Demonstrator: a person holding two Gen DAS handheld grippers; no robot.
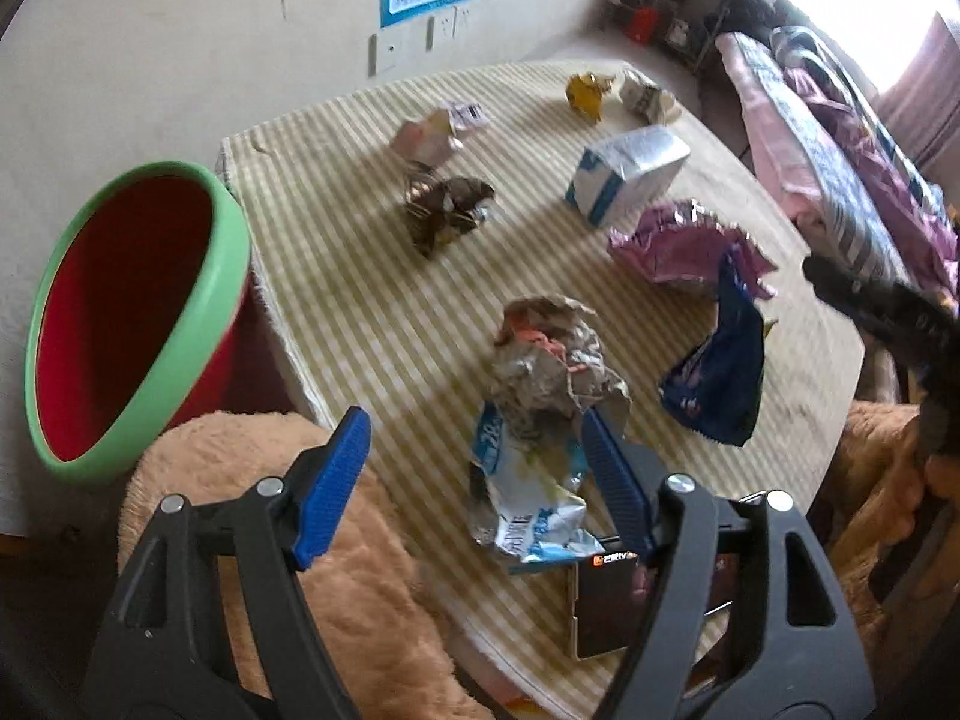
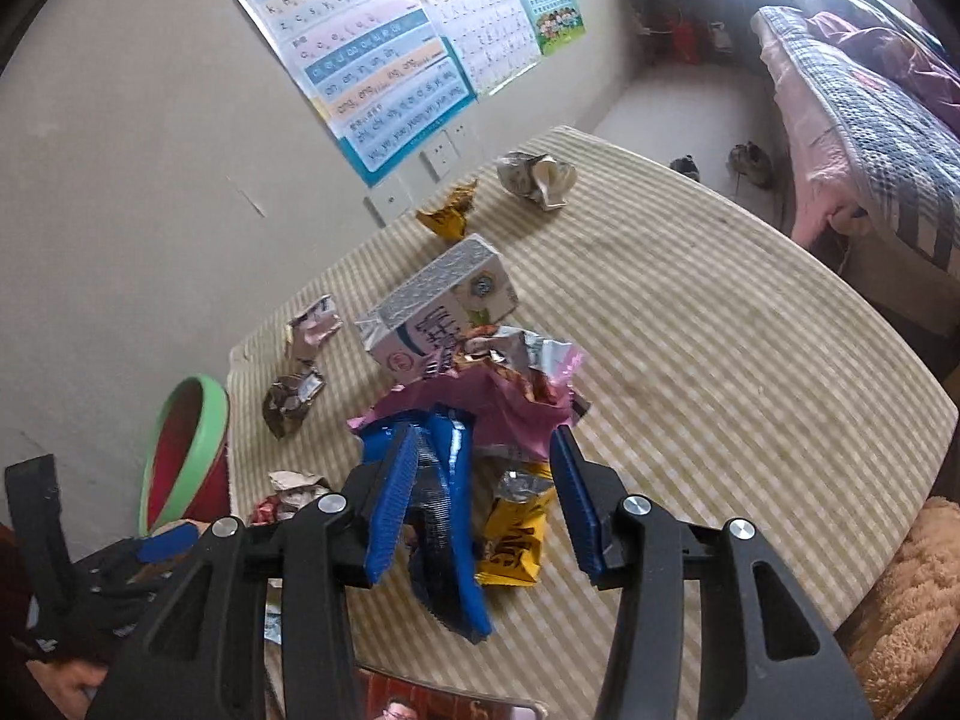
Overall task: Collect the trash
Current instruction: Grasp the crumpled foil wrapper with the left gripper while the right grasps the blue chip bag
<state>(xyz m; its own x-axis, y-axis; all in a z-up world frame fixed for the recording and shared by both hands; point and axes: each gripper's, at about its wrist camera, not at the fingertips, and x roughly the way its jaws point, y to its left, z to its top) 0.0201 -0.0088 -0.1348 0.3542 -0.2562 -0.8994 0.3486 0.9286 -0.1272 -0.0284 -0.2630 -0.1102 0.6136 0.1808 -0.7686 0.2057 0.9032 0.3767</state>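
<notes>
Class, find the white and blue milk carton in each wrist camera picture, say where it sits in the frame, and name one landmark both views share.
Left wrist view: the milk carton lies on its side on the striped table, upper right of centre, just beyond the purple wrapper.
Right wrist view: the milk carton sits near the centre, directly behind the same purple wrapper.
Shared landmark: the red bin with the green rim, off the table's left edge.

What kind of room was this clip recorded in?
Most likely a bedroom in a home, shared with a child. A bed with quilts stands by the window, learning charts hang on the wall, and wrappers litter a striped table beside a bin.
</notes>
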